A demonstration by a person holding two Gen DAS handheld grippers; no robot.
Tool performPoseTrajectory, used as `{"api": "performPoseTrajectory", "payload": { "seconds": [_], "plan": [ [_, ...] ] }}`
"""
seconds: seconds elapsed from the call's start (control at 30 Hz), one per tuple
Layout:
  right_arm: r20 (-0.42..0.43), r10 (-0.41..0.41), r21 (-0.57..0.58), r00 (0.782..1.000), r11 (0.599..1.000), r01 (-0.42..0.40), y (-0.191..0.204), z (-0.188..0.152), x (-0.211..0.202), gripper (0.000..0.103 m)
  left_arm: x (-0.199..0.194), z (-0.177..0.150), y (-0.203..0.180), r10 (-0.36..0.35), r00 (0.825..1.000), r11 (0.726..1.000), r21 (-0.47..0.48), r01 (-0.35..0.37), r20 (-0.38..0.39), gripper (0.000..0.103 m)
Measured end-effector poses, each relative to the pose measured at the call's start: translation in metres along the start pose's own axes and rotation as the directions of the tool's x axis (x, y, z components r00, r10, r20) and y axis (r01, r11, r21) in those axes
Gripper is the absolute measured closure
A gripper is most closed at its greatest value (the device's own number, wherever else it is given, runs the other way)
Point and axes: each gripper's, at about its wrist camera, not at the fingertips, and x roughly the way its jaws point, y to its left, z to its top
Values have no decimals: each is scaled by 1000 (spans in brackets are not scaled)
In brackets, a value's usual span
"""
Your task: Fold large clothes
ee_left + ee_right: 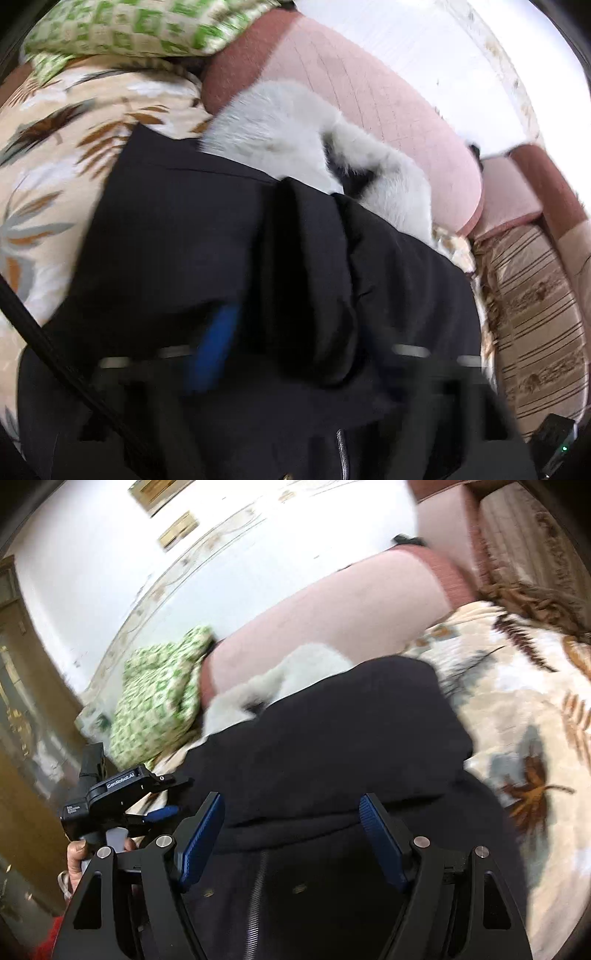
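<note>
"GenRobot.AI" printed white on left gripper (162, 812) body, low at left in right wrist view; smaller label beneath unreadable. Left gripper's blue pad tips close together there; own camera too blurred, whether pinching cloth cannot tell. Hand (79, 860) grips its handle. Right gripper (291, 836) fingers spread wide, ribbed blue pads (201, 840) apart, nothing between, hovering over black coat (258, 280). Coat lies across leaf-print blanket (55, 177), zipper (256, 897) toward camera, white fur collar (295, 133) against pink headboard (369, 92). Green-checked pillow (155, 690) left of collar.

Black coat (184, 229) with white fur collar (273, 125), beige leaf-print blanket (517, 716), green-checked pillow (159, 694), pink headboard (369, 96)
</note>
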Motion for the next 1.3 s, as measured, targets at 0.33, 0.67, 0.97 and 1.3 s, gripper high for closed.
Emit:
{"api": "performPoseTrajectory", "payload": {
  "seconds": [0.33,0.67,0.97,1.3],
  "plan": [
    [48,-14,63,999,998,11,-17,17,-15,23,-62,23,-15,55,985,997,47,-63,163,94],
    [-125,-127,-24,984,992,125,-14,30,63,26,-30,15,55,172,981,985,-35,-169,93,92],
    [-220,-256,-125,941,964,233,-26,10,107,27,-3,5,55,251,958,967,15,-256,135,81],
    [-72,-192,-58,979,980,188,-24,19,51,25,-106,-18,63,254,948,967,-26,-254,190,32]
  ]
}}
